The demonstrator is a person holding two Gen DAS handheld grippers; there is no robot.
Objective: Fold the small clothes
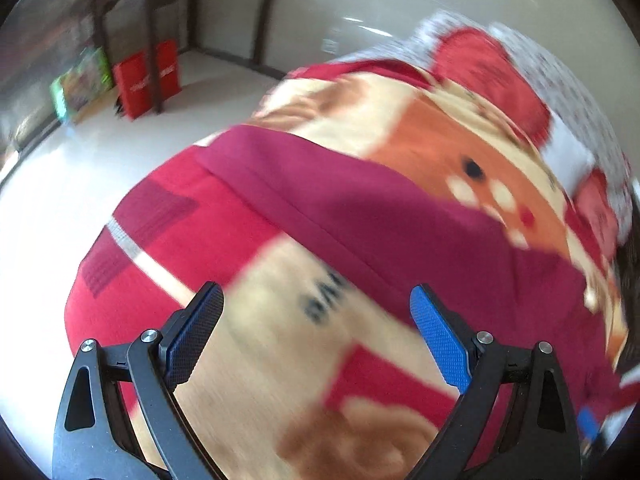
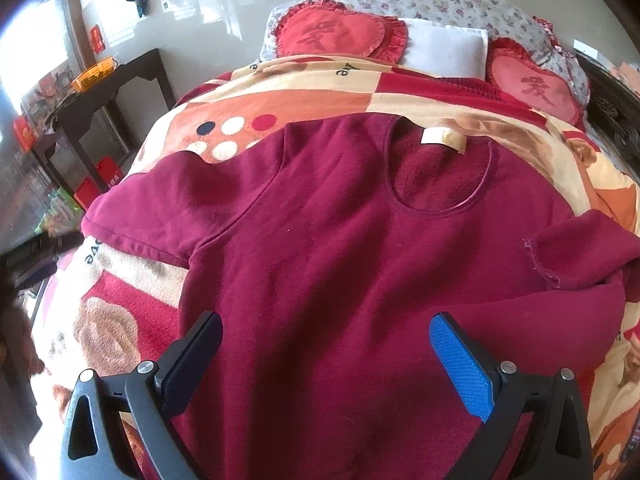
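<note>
Right tool (image 2: 326, 364): bottom centre of the right wrist view, jaws spread wide and pinching nothing; it hovers over the lower body of the garment, likely lined up to take cloth for a fold.
Left tool (image 1: 316, 334): bottom centre of the left wrist view, jaws likewise spread and empty; the view is motion-blurred, so whether it touches the cloth cannot be told.
Maroon shirt (image 2: 340, 240): centre of the right wrist view, laid flat with the front up on the blanket, neckline toward the top of the frame, presumably spread so the folds can be made square.
Left-of-frame sleeve (image 2: 160, 204): stretched out to the side, not yet folded in.
Right-of-frame sleeve (image 2: 580, 252): doubled over onto the shirt's body.
Neck label (image 2: 442, 138): pale tag at the collar, upper centre.
Blanket (image 2: 120, 312): patterned red and cream, covers the bed and serves as the folding surface.
Heart cushions (image 2: 340, 34): red, at the top of the frame beside a white pillow (image 2: 444, 46).
Dark side table (image 2: 116, 80): upper left, beyond the bed.
</note>
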